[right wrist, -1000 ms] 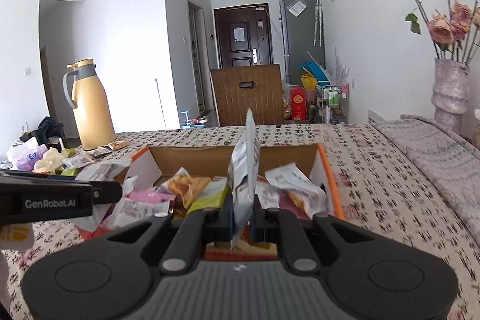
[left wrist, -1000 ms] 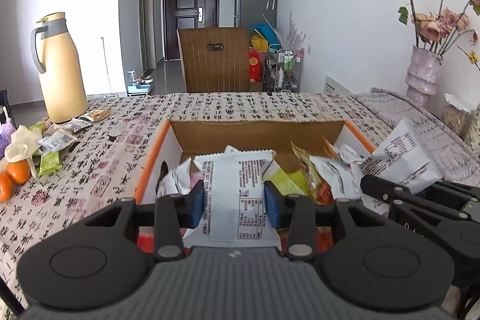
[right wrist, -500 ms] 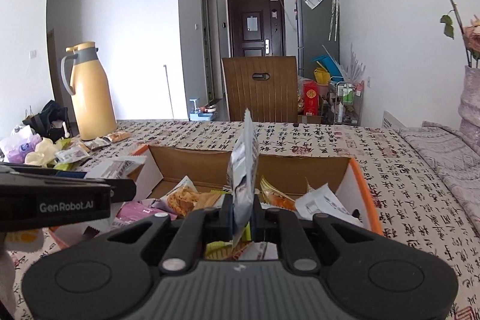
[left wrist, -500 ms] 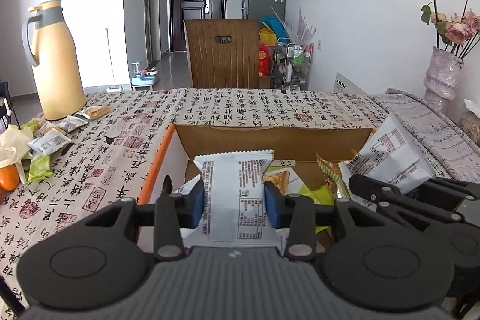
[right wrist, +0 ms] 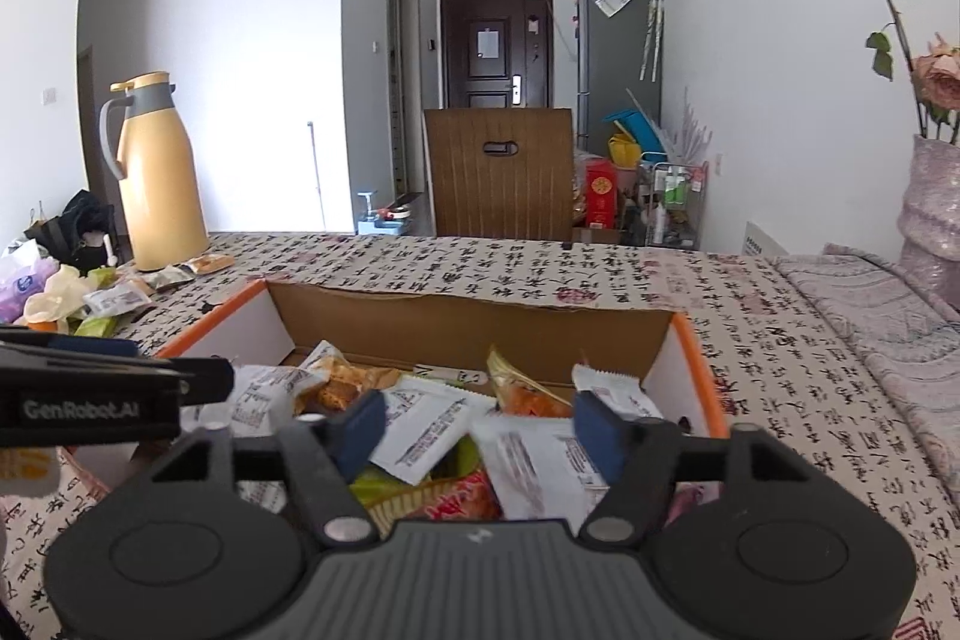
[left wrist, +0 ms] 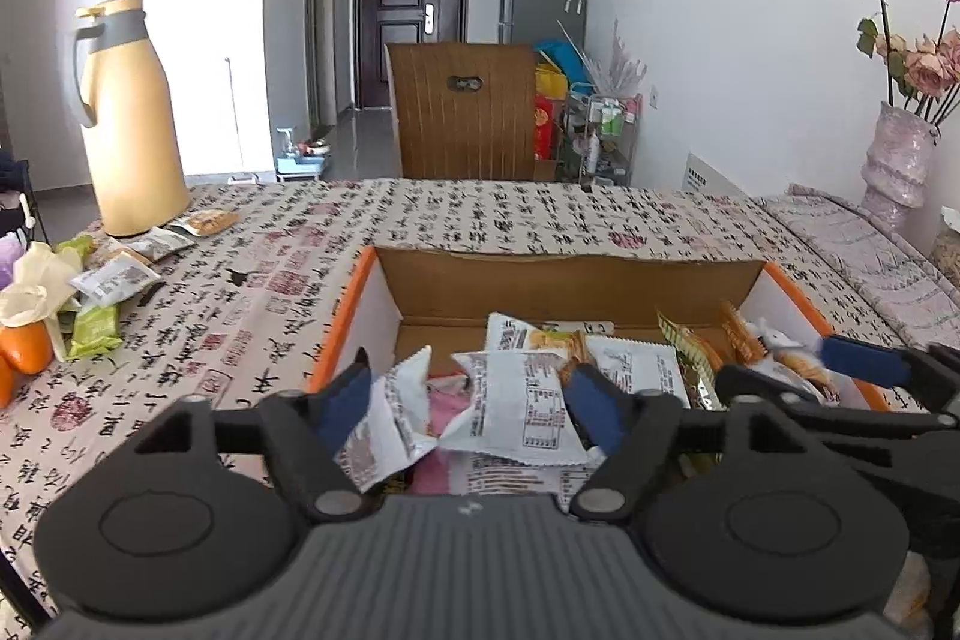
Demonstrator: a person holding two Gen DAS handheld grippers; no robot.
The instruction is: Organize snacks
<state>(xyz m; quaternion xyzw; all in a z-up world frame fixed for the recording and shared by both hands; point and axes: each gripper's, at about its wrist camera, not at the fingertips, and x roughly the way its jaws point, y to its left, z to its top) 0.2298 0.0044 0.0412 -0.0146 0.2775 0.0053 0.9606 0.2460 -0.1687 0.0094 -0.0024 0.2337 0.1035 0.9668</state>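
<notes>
A cardboard box with an orange rim sits on the patterned tablecloth, holding several snack packets. My left gripper hangs over its near left part, jaws opening. A white packet with a printed label lies loose in the box between the blue pads, and neither pad presses on it. My right gripper hovers over the box's near right part, jaws also opening. Beneath it, white packets rest free on the pile. In the left wrist view the right gripper's blue pad shows at the right.
A yellow thermos jug stands at the far left of the table. Loose snack packets and oranges lie near it. A vase of dried roses stands at the right, and a wooden chair behind the table.
Both grippers have opened. The flat white packet left the left gripper and the upright packet left the right one; both now lie in the box.
</notes>
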